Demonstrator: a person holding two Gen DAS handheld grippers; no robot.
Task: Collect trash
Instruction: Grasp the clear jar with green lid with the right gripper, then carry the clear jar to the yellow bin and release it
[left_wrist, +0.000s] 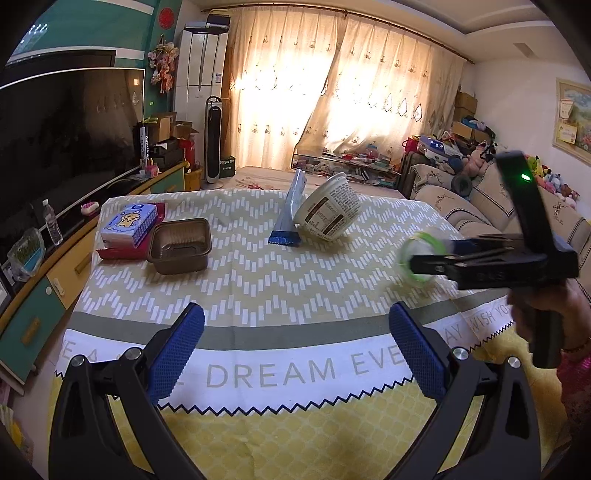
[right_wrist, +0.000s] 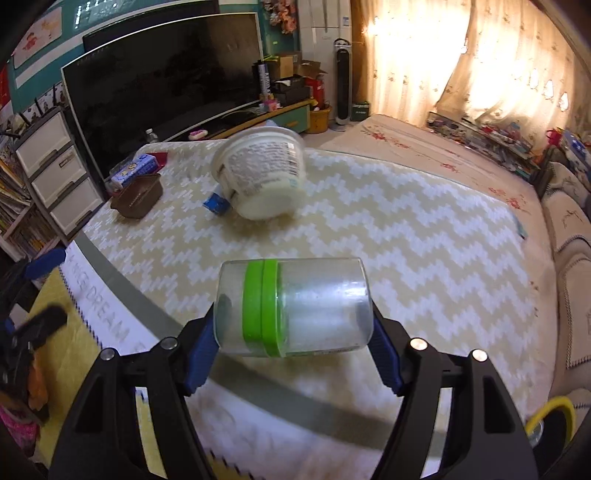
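Note:
My right gripper (right_wrist: 293, 325) is shut on a clear plastic cup with a green band (right_wrist: 293, 308), held sideways above the table's front part; it also shows blurred in the left wrist view (left_wrist: 419, 258). My left gripper (left_wrist: 295, 350) is open and empty over the table's front edge. A white paper bowl (left_wrist: 328, 208) lies tipped on its side mid-table, also in the right wrist view (right_wrist: 260, 173), against a blue wrapper (left_wrist: 290, 212). A brown plastic tray (left_wrist: 180, 245) sits at the left.
A blue tissue pack (left_wrist: 129, 223) lies on a red packet beside the tray. The table carries a chevron cloth (left_wrist: 258, 288). A TV and cabinet stand left, a sofa (left_wrist: 480, 206) right, a yellow-rimmed bin (right_wrist: 550, 417) low right.

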